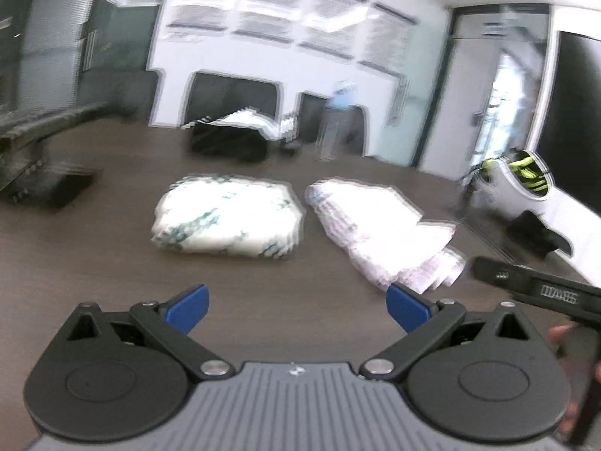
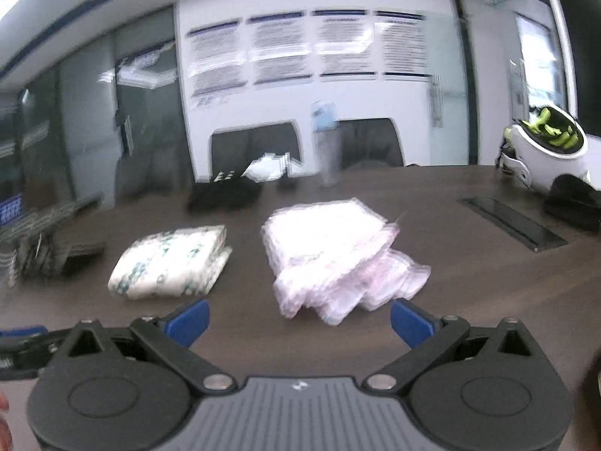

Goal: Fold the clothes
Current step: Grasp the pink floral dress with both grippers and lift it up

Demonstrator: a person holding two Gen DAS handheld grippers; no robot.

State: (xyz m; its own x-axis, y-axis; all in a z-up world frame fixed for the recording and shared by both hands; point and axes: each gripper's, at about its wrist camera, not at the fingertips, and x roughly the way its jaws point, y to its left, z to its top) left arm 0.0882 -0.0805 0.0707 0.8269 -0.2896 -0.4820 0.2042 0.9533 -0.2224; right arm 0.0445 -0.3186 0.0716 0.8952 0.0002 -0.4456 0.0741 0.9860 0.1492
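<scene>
Nearest, left tongs (image 1: 296,308) spread wide, blue pads empty, held level above the dark worktop (image 1: 94,263). Right tongs (image 2: 298,323) likewise spread, gripping nothing, aimed forward over the same surface. Just beyond, pink folded garment (image 2: 330,255) flat on the worktop, long axis running near-to-far, loose ragged end toward the tongs. Left of the pink garment, apart from it, green-patterned folded garment (image 2: 169,263), long axis crosswise. Farther behind the pink garment, black bundle (image 2: 221,193); far right, white helmet (image 2: 544,150).
</scene>
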